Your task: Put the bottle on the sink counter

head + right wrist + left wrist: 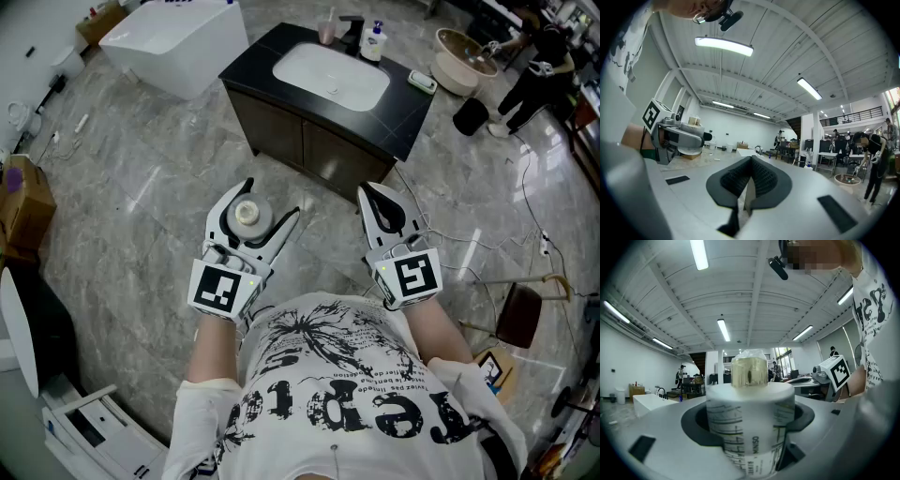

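A white bottle with a pale gold cap stands upright between the jaws of my left gripper, which is shut on it at chest height above the floor. In the left gripper view the labelled bottle fills the gap between the dark pads. My right gripper is held beside it, shut and empty, its ribbed pads pressed together. The black sink counter with a white basin lies ahead, beyond both grippers.
On the counter stand a pink cup, a black faucet, a soap bottle and a soap dish. A white bathtub sits far left. A person bends over a round basin far right. Cables cross the floor.
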Available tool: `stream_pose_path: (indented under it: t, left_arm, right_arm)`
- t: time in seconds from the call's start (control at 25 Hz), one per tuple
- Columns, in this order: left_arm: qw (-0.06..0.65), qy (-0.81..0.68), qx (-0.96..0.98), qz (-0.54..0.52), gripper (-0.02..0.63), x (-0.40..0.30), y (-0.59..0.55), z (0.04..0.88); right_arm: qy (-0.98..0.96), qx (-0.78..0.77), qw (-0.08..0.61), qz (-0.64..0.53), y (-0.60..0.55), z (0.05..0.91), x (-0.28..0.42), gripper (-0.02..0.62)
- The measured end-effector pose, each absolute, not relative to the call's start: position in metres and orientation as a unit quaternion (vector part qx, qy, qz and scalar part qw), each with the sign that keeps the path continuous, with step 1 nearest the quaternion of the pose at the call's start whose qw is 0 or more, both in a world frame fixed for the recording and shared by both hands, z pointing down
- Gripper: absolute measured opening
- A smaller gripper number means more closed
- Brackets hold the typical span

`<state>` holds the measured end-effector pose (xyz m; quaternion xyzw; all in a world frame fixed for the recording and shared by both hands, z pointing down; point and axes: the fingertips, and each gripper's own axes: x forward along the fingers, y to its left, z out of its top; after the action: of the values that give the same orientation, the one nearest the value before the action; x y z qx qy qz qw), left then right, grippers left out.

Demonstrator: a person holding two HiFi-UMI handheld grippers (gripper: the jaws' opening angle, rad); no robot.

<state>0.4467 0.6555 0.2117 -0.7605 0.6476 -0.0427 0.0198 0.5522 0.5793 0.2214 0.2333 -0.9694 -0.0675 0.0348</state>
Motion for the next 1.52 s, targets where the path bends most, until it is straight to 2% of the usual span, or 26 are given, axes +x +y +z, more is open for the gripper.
stream_pose_path:
  t: [0.6,0.88,1.12,1.52]
  left_arm:
    - [0.01,0.641,-0.766,-0.041,0.348,0.456,0.624,0.22]
    - [-0.01,0.656,-0.754,-0.034,0.348,0.425,0.605,0.24]
    - [-0.003,0.651,-0.758,-0.036,0.348,0.352,0.566,0.247]
    - [-0.007,0.609,-0.793,-0.021,0.348,0.146,0.443,0.241]
  right_arm:
    - [-0.975,0.213,0.039,-0.056,0.552,0.234,0.553,0.012]
    - [-0.976,0.211,0.048,-0.013,0.52,0.259,0.523,0.014]
    - [-0.973,0.221,0.059,-0.02,0.482,0.266,0.455,0.014]
    - [-0.957,0.281,0.076,-0.015,0.373,0.261,0.259,0.014]
